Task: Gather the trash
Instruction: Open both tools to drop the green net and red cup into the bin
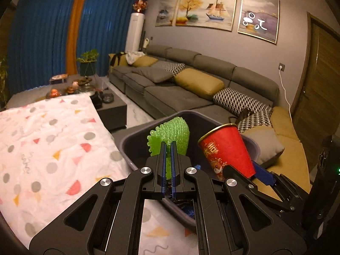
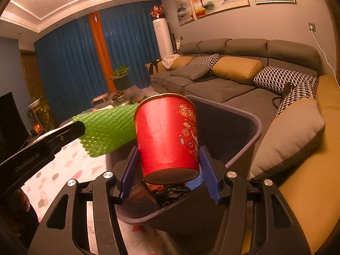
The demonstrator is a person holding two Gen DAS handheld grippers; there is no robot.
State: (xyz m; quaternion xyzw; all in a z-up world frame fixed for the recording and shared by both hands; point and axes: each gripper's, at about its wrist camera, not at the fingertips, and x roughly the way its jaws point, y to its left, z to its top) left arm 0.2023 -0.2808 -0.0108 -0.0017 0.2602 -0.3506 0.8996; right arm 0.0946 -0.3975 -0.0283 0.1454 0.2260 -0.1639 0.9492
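A green foam net sleeve (image 1: 170, 131) is pinched between the blue pads of my left gripper (image 1: 168, 143), which is shut on it above a dark grey bin (image 1: 136, 136). My right gripper (image 1: 248, 173) holds a red paper cup (image 1: 227, 148) beside it, tilted over the bin's right side. In the right wrist view the cup (image 2: 167, 131) sits mouth away from the camera, and the right gripper (image 2: 169, 148) has closed on its lower part. The left gripper (image 2: 81, 128) and the net (image 2: 108, 127) reach in from the left. Dark wrappers (image 2: 170, 191) lie inside the bin (image 2: 244, 127).
The bin stands at the edge of a table covered with a white cloth (image 1: 53, 138) with coloured shapes. A long grey sofa (image 1: 191, 93) with yellow and patterned cushions runs behind and to the right. A grey cushion (image 1: 265, 144) lies close to the bin. A low coffee table (image 1: 110, 106) stands farther back.
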